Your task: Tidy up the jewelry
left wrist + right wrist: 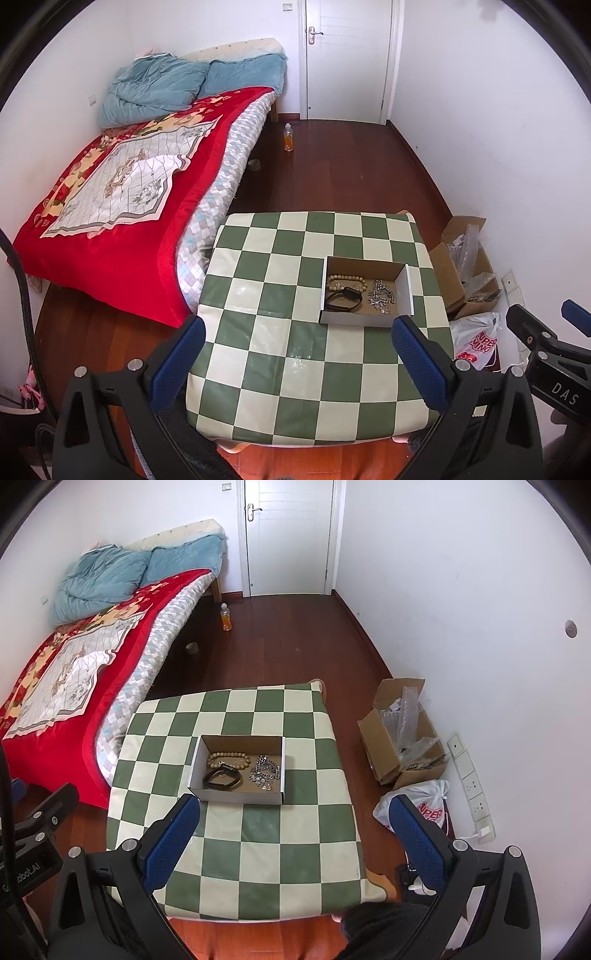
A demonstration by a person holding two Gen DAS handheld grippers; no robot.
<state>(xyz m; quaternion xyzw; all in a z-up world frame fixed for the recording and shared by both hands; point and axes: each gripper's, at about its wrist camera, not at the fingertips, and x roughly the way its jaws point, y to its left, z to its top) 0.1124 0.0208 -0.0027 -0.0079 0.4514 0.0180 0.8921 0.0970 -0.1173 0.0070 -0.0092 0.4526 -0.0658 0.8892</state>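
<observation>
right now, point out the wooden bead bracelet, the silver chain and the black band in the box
wooden bead bracelet (pixel 225 757), right wrist view, on its beaded loop
silver chain (pixel 264 770), right wrist view, middle of the tangled pile
black band (pixel 341 300), left wrist view, on its dark strap

The left gripper (pixel 297 356) is a black plastic frame with two broad fingers (pixel 179 363) faced in blue textured pads, held by round silver screws at the knuckles. A black cable (pixel 22 280) curves up along its left edge. The right gripper (pixel 293 836) has the same black frame, blue-padded fingers (pixel 419 843) and silver screws; seen from the left wrist camera, its side bears white letters "DAS".
</observation>
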